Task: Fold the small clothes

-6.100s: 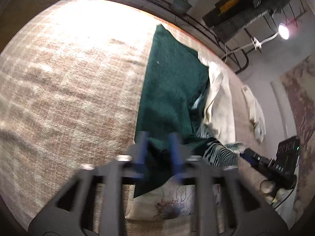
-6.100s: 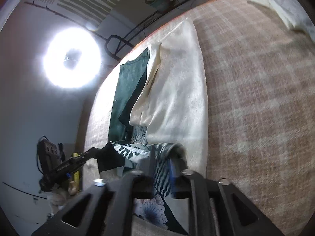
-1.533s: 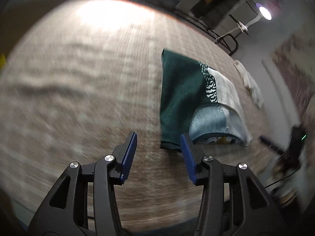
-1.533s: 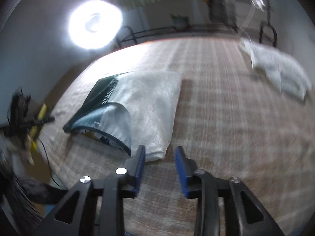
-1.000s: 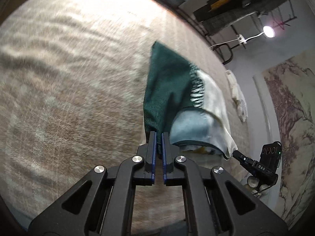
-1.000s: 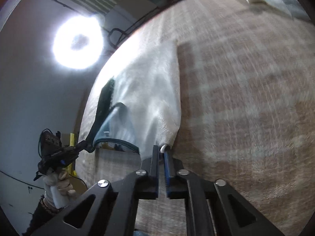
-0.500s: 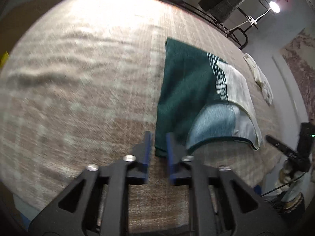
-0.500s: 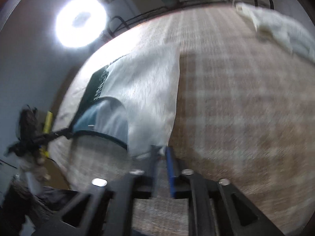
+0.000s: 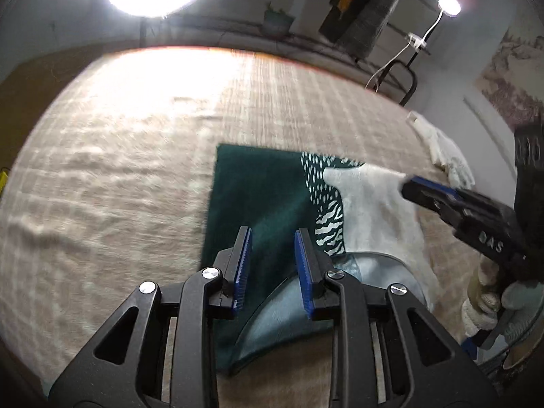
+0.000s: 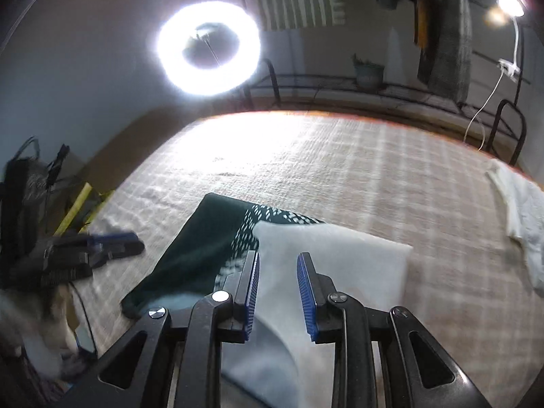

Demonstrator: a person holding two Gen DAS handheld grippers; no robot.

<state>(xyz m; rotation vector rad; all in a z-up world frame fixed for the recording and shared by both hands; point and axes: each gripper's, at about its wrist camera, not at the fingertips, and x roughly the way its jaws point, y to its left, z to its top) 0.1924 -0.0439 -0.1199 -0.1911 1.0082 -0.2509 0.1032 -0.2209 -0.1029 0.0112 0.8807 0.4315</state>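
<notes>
A folded garment [image 9: 265,197] lies flat on the checked beige cover [image 9: 119,176]; it is dark green on the left, white-patterned in the middle and cream on the right, with a pale blue inner fold near me. My left gripper [image 9: 272,251] is open and empty, hovering over the green half. In the right wrist view the same garment [image 10: 333,255] lies below my right gripper [image 10: 277,278], which is open and empty above the cream half. The right gripper also shows in the left wrist view [image 9: 459,207], and the left gripper in the right wrist view [image 10: 102,244].
A crumpled white cloth [image 10: 523,210] lies at the cover's right edge; it also shows in the left wrist view [image 9: 445,149]. A ring light [image 10: 207,47] and a metal rail [image 10: 340,78] stand behind the far edge. A lamp [image 9: 448,5] shines at the back right.
Both grippers were shut on the garment's near corners a second ago; they have let go, opened and lifted back. The garment now lies flat and folded.
</notes>
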